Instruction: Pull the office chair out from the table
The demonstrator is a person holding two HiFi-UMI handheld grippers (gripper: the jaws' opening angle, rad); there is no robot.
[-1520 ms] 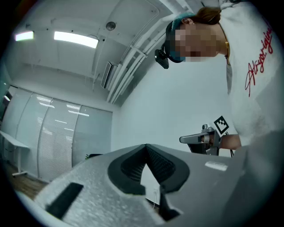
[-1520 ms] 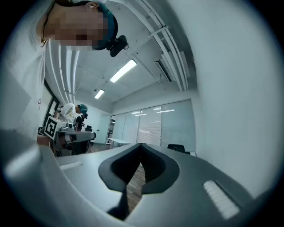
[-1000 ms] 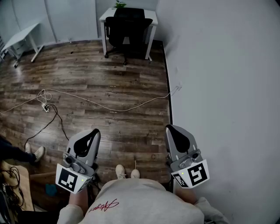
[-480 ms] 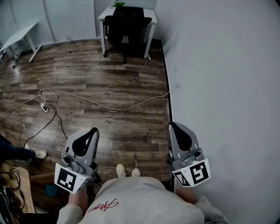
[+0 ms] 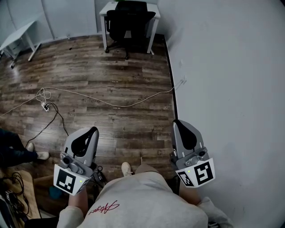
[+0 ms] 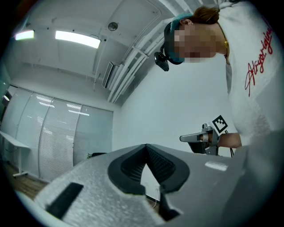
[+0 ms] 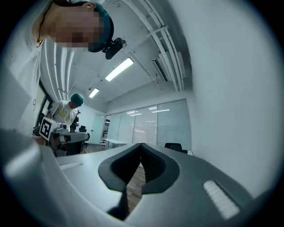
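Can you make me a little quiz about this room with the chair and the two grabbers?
1. True or false: the office chair is pushed in at the white table at the far end of the room.
2. What lies across the wooden floor between the person and the chair? A) a white cable B) a rug C) a ball
3. Fill the gap: the left gripper and the right gripper are both ____ and hold nothing.

Key: 1 true; 2 A; 3 shut.

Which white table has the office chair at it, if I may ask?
The far table against the right wall, chair tucked under; the left table has none.
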